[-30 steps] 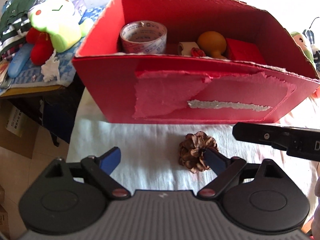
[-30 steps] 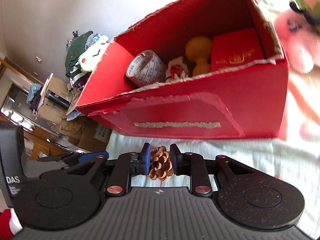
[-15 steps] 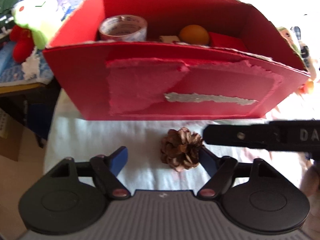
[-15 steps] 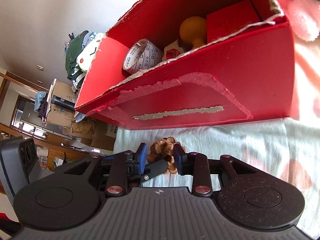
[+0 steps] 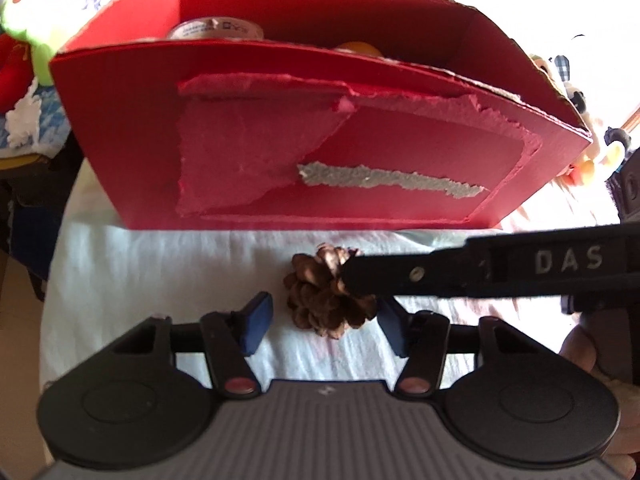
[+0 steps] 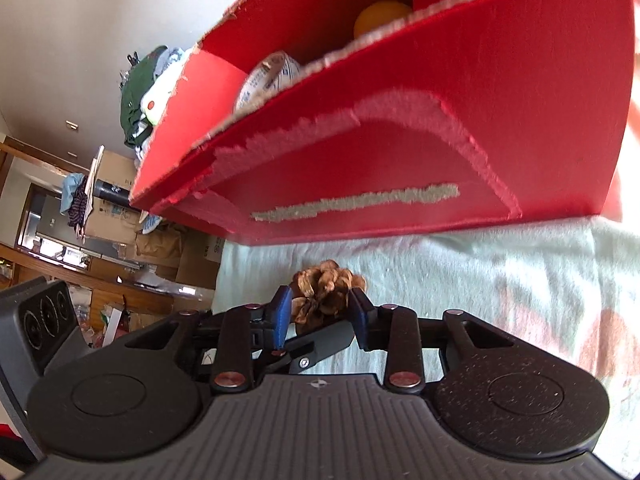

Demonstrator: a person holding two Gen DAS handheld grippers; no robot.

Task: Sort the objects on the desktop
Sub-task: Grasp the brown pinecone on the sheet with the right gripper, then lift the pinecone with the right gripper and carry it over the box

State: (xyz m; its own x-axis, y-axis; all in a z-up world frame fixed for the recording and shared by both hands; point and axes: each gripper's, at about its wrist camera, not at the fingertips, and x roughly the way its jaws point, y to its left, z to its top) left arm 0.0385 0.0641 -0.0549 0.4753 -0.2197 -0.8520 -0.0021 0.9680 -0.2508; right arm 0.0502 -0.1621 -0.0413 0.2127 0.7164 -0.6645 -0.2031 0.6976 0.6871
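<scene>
Left gripper [image 5: 322,322] has just been closing around the pine cone [image 5: 326,294]; fingers still apart, left pad clear. Right gripper [image 6: 320,314] has eased open, fingers flanking the cone, contact unclear. Cone sits on the cloth-covered worktop [image 5: 140,264], just before the red box [image 5: 320,152].

Left gripper [image 5: 324,320] closing, right gripper [image 6: 320,312] part-open — crossing

the red box [image 5: 400,152] front wall hides most of the tape roll [image 5: 216,30] and orange ball [image 6: 380,16].
</scene>
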